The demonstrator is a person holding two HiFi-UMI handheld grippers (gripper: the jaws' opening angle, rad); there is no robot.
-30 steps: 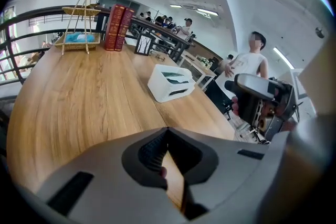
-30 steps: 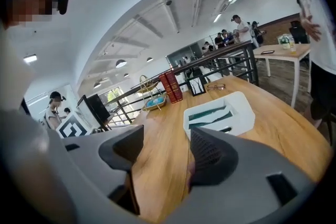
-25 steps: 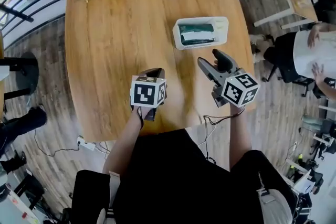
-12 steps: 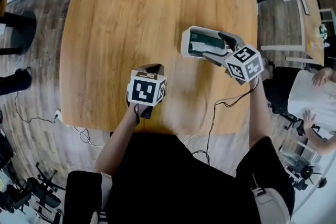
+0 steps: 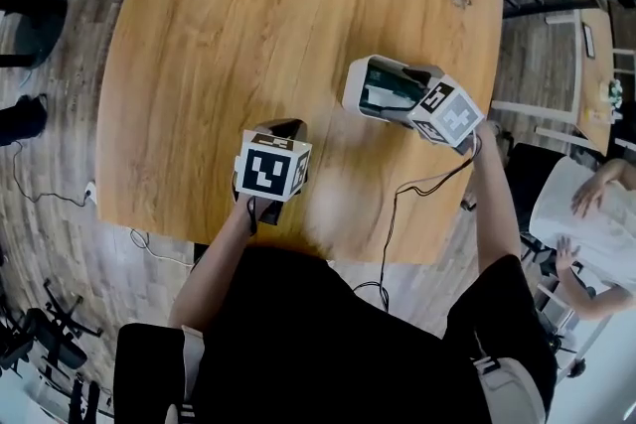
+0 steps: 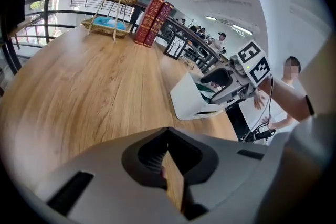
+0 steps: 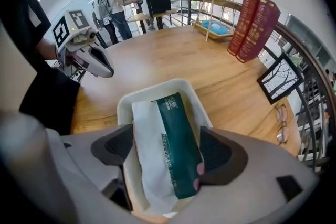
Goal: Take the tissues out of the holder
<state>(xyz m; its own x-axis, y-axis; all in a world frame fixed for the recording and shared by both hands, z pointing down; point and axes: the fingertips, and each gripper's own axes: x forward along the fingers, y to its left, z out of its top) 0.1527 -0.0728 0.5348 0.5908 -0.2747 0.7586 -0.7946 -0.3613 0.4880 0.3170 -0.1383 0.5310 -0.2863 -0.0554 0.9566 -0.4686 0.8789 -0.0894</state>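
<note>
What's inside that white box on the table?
A green and white tissue pack lies inside the white holder. The pack covers the bottom, so anything underneath it cannot be seen.

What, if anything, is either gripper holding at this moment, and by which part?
Nothing is held. The right gripper, whose jaws have just been opening, straddles the tissue pack in the holder without pressing it; the left gripper is shut on nothing.

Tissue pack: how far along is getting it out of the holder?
Done: nothing out yet; the tissue pack lies in the white holder. In hand: the right claw is over the holder, jaws just opened wide either side of the pack, not gripping. The left claw hangs shut over the table. Left: close on the pack, lift it clear.
</note>
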